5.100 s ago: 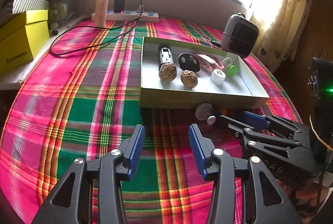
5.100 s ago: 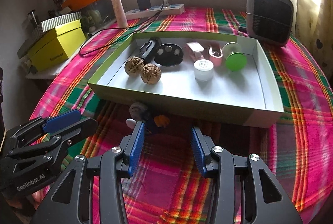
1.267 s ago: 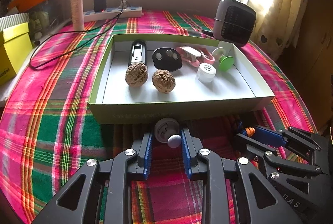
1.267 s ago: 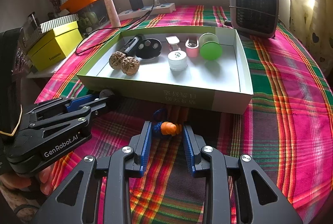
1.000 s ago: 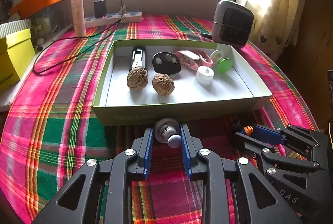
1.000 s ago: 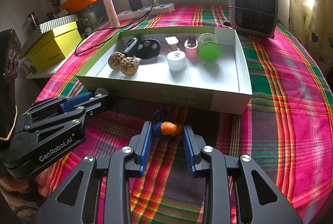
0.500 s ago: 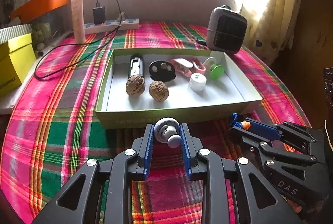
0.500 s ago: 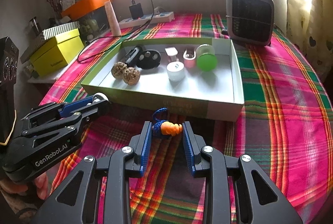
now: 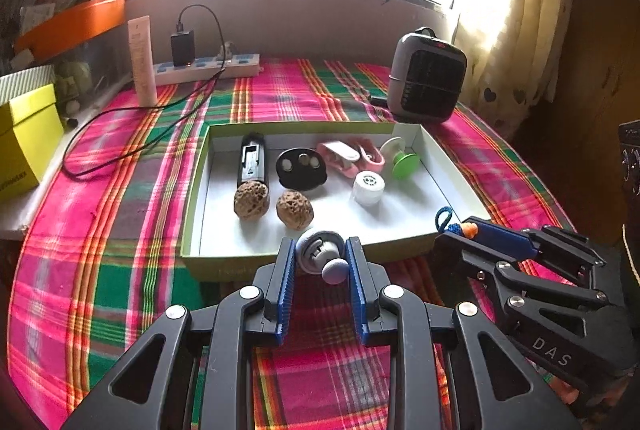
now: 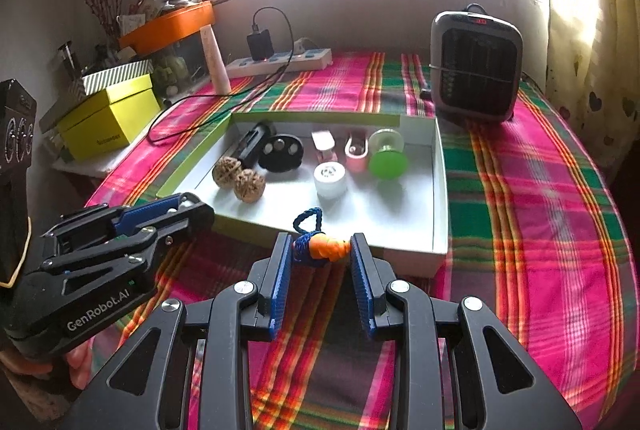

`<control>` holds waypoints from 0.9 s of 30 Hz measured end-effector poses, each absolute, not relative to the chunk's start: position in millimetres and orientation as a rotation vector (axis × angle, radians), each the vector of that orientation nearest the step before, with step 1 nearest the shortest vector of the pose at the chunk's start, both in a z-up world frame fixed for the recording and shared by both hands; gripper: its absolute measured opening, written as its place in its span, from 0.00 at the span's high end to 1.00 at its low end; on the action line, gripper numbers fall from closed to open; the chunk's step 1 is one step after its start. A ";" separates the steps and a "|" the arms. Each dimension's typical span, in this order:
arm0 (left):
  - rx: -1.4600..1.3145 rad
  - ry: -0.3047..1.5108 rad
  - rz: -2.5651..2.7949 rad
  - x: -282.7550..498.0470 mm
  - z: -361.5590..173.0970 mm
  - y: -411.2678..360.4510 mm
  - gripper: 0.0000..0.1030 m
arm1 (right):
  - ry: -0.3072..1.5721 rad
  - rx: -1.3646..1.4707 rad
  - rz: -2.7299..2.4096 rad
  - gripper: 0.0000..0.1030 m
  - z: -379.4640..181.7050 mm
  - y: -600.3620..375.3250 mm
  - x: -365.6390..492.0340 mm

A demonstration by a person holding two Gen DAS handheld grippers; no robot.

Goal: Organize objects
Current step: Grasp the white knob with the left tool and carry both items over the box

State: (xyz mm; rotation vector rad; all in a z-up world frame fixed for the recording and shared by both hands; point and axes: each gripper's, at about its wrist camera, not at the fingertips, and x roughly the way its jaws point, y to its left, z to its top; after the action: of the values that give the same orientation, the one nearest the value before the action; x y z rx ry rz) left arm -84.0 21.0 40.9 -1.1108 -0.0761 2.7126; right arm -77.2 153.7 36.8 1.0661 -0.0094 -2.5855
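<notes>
Grippers: your left gripper [image 9: 320,262] pinches a grey knob [image 9: 323,257] | your right gripper [image 10: 320,250] pinches an orange-blue cord knot [image 10: 322,247] | both held near the tray [image 10: 440,190] front wall

Your left gripper [image 9: 320,262] clamps a white round knob piece [image 9: 322,256] at the near wall of the shallow box [image 9: 192,214]; your right gripper [image 9: 450,230] pinches an orange-and-blue cord piece [image 9: 456,227].
</notes>
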 end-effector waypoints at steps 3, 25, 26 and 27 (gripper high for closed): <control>-1.102 -0.082 2.709 -88.4 43.7 21.4 0.78 | 0.000 1.061 -2.593 0.70 39.3 153.5 -83.8; -1.144 -0.068 2.653 -140.1 37.2 38.3 0.78 | 0.014 1.132 -2.638 0.70 32.9 172.4 -134.9; -1.144 -0.069 2.651 -142.2 37.0 38.9 0.78 | 0.013 1.135 -2.639 0.70 32.3 173.5 -136.7; -1.144 -0.068 2.650 -144.4 36.9 39.7 0.78 | 0.012 1.138 -2.641 0.70 31.7 174.4 -138.6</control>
State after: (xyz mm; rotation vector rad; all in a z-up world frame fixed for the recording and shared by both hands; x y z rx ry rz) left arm -144.4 39.7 36.9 -1.1437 -0.0683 2.6505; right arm -138.6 174.4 31.7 1.1377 0.0115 -2.6405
